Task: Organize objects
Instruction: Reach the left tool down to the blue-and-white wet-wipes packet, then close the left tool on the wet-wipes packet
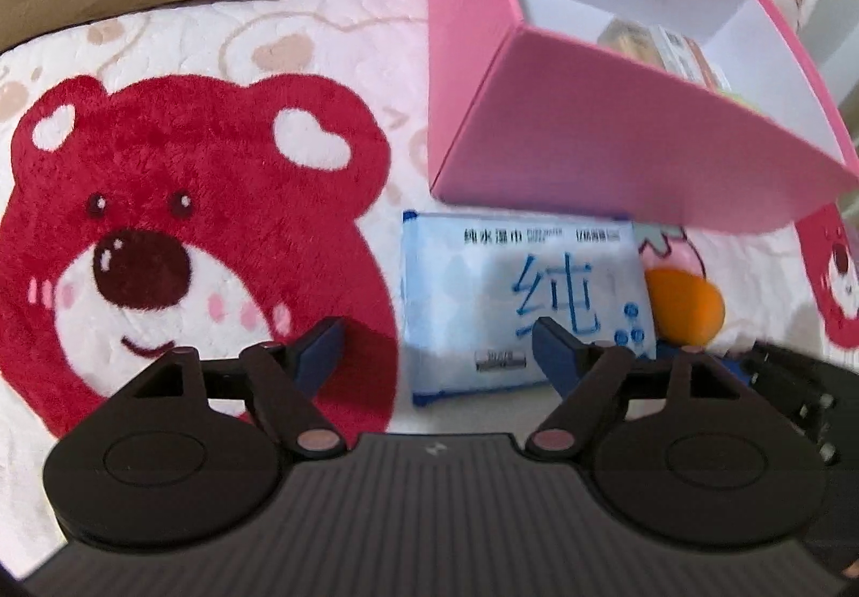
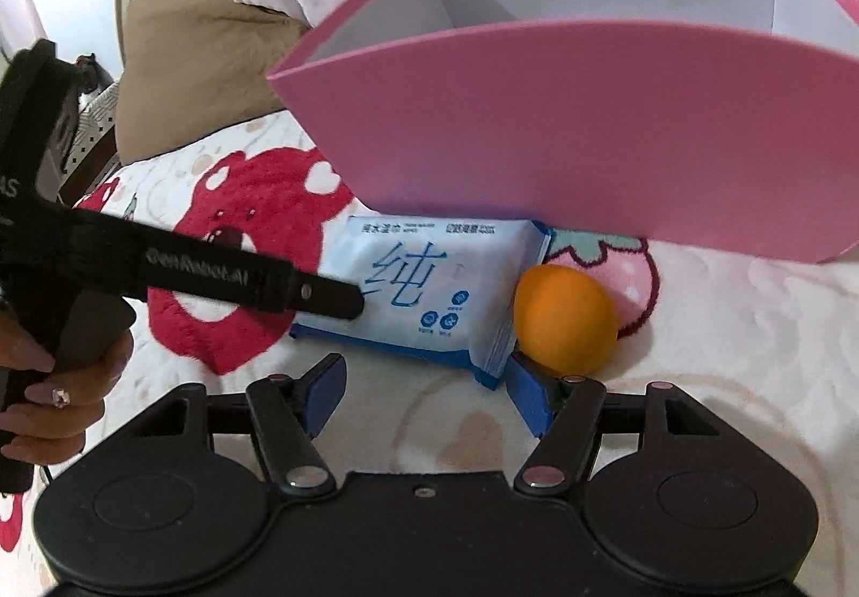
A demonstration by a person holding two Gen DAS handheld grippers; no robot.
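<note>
Both claws are released, gripping nothing: the left claw hovers over the wet-wipes pack, and the right claw sits near the pack's corner beside the orange. The pack, printed with a large blue "纯", lies on the bear-print blanket, touching the pink box. The left device's arm reads "GenRobot.AI".

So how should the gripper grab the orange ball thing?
The orange is round, so grip it across its widest middle. The wipes pack sits close on its left and the pink box stands behind, so coming down from above with the open right gripper looks best.
</note>
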